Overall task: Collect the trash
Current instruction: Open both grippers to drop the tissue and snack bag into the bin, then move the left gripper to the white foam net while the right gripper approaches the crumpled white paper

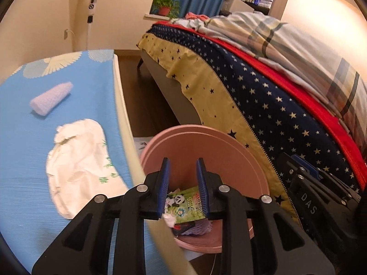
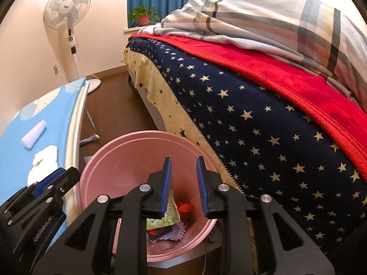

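A pink bin [image 1: 206, 133] [image 2: 137, 137] stands on the floor between the table and the bed. My left gripper [image 1: 183, 162] hangs over it with its jaws apart, pressing on nothing. A green panda packet [image 1: 185, 202] lies below in the bin on purple foam netting [image 1: 195, 229]. My right gripper [image 2: 183, 161] is over the same bin, open as well; the packet [image 2: 168, 216] shows beneath its left finger. On the blue tablecloth [image 1: 27, 183] lie a purple foam sleeve [image 1: 51, 98] [image 2: 34, 135] and a crumpled white wrapper [image 1: 78, 160] [image 2: 42, 158].
A bed [image 1: 263, 96] [image 2: 252, 119] with a starred cover, red blanket and plaid duvet rises right beside the bin. A standing fan [image 2: 68, 11] is by the far wall, a potted plant [image 2: 143, 16] on the sill. Brown floor runs between table and bed.
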Action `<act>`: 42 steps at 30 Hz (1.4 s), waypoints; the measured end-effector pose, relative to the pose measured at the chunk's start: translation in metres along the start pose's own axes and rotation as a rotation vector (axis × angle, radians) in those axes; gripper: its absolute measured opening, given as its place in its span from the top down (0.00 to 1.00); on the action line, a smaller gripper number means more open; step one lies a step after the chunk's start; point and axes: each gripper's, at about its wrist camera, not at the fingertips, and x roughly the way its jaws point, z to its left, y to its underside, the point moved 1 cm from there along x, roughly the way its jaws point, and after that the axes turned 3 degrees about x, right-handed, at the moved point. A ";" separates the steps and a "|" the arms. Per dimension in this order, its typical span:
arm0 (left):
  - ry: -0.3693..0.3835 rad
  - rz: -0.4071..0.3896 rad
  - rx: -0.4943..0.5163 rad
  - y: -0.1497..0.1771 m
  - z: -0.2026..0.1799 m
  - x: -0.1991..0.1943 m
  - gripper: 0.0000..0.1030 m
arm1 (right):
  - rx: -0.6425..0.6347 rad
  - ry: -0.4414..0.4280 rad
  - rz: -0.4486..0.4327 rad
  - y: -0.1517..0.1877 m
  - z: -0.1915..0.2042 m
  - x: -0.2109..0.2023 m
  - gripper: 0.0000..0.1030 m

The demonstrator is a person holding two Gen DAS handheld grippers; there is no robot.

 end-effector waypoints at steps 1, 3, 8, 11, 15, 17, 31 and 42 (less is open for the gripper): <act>-0.006 -0.013 0.001 0.000 0.002 -0.006 0.77 | 0.005 -0.021 -0.009 -0.001 0.002 -0.003 0.77; -0.025 -0.039 -0.005 -0.001 0.009 -0.017 0.77 | 0.004 -0.053 -0.023 -0.002 0.008 -0.008 0.77; -0.094 -0.103 -0.066 -0.003 0.040 -0.048 0.77 | 0.001 -0.191 -0.047 -0.001 0.030 -0.021 0.76; -0.158 -0.135 -0.120 -0.002 0.065 -0.067 0.77 | -0.013 -0.284 -0.029 0.003 0.047 -0.022 0.76; -0.243 -0.164 -0.174 0.001 0.093 -0.088 0.77 | -0.028 -0.376 0.003 0.012 0.071 -0.020 0.76; -0.279 -0.174 -0.190 0.003 0.104 -0.097 0.77 | -0.035 -0.417 0.025 0.016 0.083 -0.017 0.75; -0.391 -0.178 -0.236 0.015 0.149 -0.115 0.77 | -0.020 -0.497 0.238 0.049 0.128 0.022 0.69; -0.384 -0.142 -0.242 0.008 0.160 -0.087 0.77 | 0.017 -0.547 0.246 0.043 0.129 0.025 0.89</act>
